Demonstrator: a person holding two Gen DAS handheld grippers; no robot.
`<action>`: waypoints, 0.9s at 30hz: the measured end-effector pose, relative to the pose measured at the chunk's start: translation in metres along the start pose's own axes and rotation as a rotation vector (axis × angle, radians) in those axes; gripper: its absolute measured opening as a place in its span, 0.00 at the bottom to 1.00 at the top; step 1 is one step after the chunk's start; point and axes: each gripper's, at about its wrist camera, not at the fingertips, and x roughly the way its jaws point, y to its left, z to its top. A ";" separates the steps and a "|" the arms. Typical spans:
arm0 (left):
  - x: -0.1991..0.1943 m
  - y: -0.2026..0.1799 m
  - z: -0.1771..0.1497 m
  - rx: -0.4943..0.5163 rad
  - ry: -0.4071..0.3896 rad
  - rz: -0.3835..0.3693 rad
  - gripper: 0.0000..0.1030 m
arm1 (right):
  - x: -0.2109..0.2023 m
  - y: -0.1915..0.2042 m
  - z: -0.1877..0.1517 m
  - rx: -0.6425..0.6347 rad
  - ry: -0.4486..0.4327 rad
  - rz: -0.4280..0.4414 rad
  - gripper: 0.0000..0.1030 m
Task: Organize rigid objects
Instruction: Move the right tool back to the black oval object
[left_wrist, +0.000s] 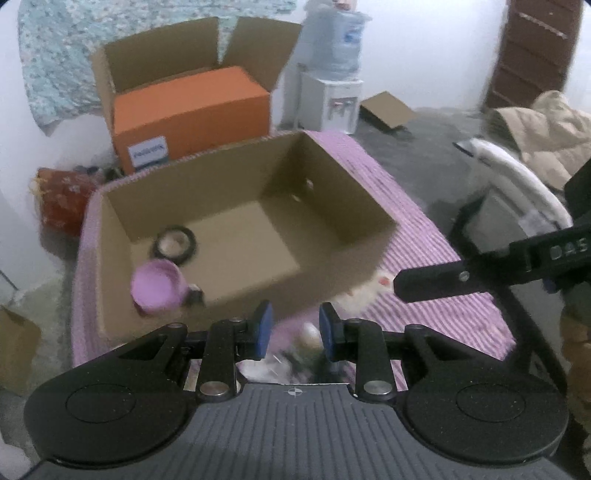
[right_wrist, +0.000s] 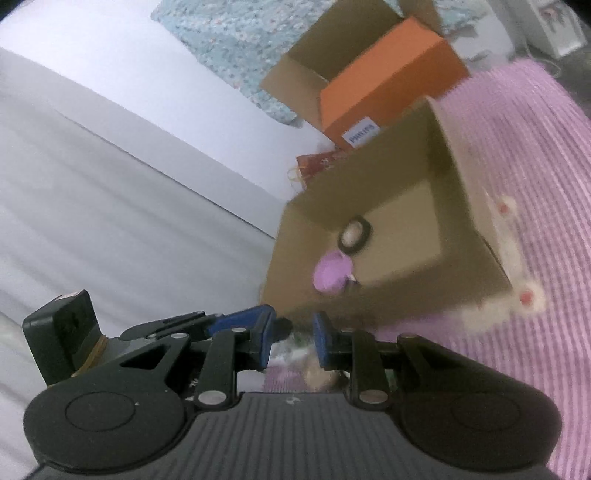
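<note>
This looks like a room in a home, with a water cooler (left_wrist: 334, 66), flowered cloth (left_wrist: 66, 55) and cardboard boxes (left_wrist: 162, 62).

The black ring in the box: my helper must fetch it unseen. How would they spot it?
On the purple striped cloth stands an open cardboard box. Two things lie on its floor by one side wall. The black ring lies flat with a pale centre, beside a pink cup on its side.

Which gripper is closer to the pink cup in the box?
Left, it seems. The left gripper hangs just outside the box's near wall, with the cup inside by its left corner. The right gripper sits farther right, past the near right corner.
</note>
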 end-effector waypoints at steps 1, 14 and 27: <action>0.000 -0.004 -0.007 0.007 0.000 -0.013 0.26 | -0.003 -0.004 -0.007 0.015 0.002 -0.003 0.25; 0.049 -0.035 -0.081 0.045 0.042 -0.011 0.26 | 0.027 -0.073 -0.072 0.208 0.037 -0.104 0.25; 0.100 -0.030 -0.082 0.085 0.078 0.019 0.26 | 0.083 -0.093 -0.071 0.225 0.040 -0.193 0.25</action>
